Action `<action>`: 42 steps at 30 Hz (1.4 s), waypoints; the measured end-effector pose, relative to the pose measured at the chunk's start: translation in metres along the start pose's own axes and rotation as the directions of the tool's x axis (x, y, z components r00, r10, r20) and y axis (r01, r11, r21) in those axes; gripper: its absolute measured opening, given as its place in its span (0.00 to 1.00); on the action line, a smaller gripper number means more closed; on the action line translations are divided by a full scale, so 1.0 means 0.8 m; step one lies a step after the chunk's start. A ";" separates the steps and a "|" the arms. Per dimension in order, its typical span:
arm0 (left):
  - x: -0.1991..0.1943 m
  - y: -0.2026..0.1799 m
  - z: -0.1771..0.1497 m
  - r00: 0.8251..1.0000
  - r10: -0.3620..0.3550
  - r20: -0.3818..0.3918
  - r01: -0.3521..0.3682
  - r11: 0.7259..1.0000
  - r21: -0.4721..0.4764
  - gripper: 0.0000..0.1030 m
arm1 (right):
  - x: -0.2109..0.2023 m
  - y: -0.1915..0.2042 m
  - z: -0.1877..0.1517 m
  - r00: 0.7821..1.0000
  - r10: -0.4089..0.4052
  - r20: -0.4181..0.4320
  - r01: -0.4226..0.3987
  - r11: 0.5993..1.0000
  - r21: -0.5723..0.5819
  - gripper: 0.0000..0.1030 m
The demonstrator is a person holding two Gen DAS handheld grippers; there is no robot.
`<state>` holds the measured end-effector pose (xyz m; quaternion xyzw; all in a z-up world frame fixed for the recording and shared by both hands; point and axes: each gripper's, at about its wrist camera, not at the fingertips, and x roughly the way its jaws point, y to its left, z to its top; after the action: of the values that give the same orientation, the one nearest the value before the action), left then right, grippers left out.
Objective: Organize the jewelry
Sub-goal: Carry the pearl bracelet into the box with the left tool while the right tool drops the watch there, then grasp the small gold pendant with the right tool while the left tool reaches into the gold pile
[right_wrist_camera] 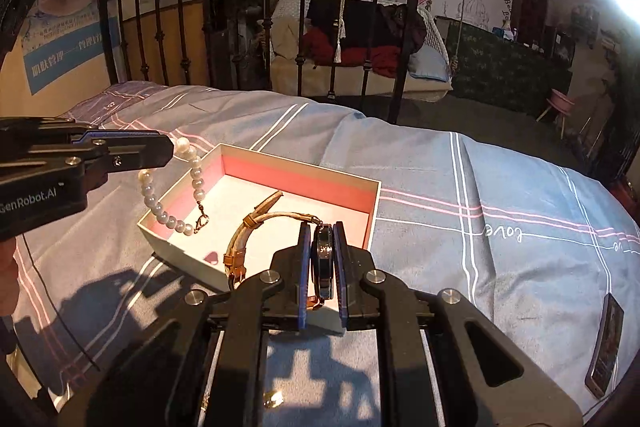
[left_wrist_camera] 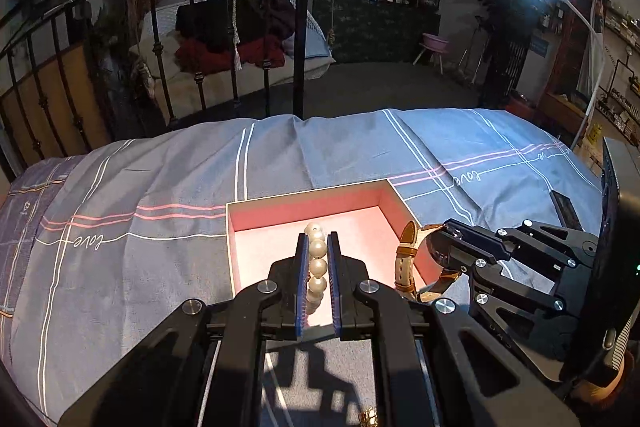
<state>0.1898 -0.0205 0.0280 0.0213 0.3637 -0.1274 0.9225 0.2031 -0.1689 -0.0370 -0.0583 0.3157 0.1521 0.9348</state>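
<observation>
Pearl bracelet (right_wrist_camera: 176, 187) and tan-strapped watch (right_wrist_camera: 323, 255) hang above the open pink-lined box (right_wrist_camera: 304, 183).

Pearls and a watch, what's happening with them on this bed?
A person is tidying jewelry with two hand-held grippers. The left gripper is shut on a pearl bracelet, which dangles over the near-left corner of an open pink-lined box. The right gripper is shut on a wristwatch with a tan leather strap, held above the box's near edge. Neither piece lies in the box yet. The box sits on a blue plaid bedsheet.
</observation>
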 end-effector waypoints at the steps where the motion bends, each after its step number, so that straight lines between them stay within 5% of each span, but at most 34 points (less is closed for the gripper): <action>1: 0.010 0.004 0.004 1.000 0.009 -0.012 -0.009 1.000 -0.009 0.09 | 0.010 0.000 0.006 1.000 0.004 -0.013 -0.005 1.000 -0.002 0.11; 13: 0.081 0.021 0.006 0.991 0.044 -0.128 -0.046 0.999 -0.013 0.09 | 0.101 0.019 0.018 0.988 0.028 -0.153 -0.034 0.999 -0.034 0.12; 24: 0.102 0.030 -0.005 0.981 0.069 -0.179 -0.074 0.997 -0.021 0.10 | 0.106 0.024 0.009 0.988 0.020 -0.153 -0.033 0.996 -0.086 0.12; 25: 0.099 0.031 -0.005 0.983 0.060 -0.175 -0.065 0.998 -0.022 0.12 | 0.104 0.024 0.009 0.988 0.019 -0.151 -0.032 0.996 -0.088 0.13; 26: 0.096 0.031 -0.003 0.984 0.057 -0.169 -0.062 0.998 -0.024 0.23 | 0.101 0.024 0.010 0.989 0.005 -0.148 -0.019 0.996 -0.090 0.21; 27: 0.091 0.031 -0.002 0.985 0.070 -0.159 -0.076 0.997 -0.027 0.45 | 0.096 0.022 0.009 0.990 -0.009 -0.142 -0.003 0.996 -0.087 0.35; 29: 0.078 0.033 0.000 0.989 0.086 -0.124 -0.092 0.995 -0.043 0.63 | 0.079 0.018 0.008 0.994 -0.014 -0.111 0.007 0.998 -0.069 0.52; 37: 0.002 0.015 -0.031 0.998 0.042 -0.049 -0.045 0.997 -0.062 0.74 | -0.023 0.000 -0.035 1.000 -0.019 0.005 0.019 1.000 -0.003 0.64; 42: -0.022 -0.008 -0.102 0.993 0.013 -0.114 -0.019 0.999 -0.049 0.78 | -0.053 0.001 -0.087 0.999 -0.018 -0.029 0.018 1.000 0.014 0.65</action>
<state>0.1217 -0.0123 -0.0200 0.0084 0.4186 -0.1093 0.9015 0.1308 -0.1927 -0.0667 -0.0566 0.3297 0.1406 0.9318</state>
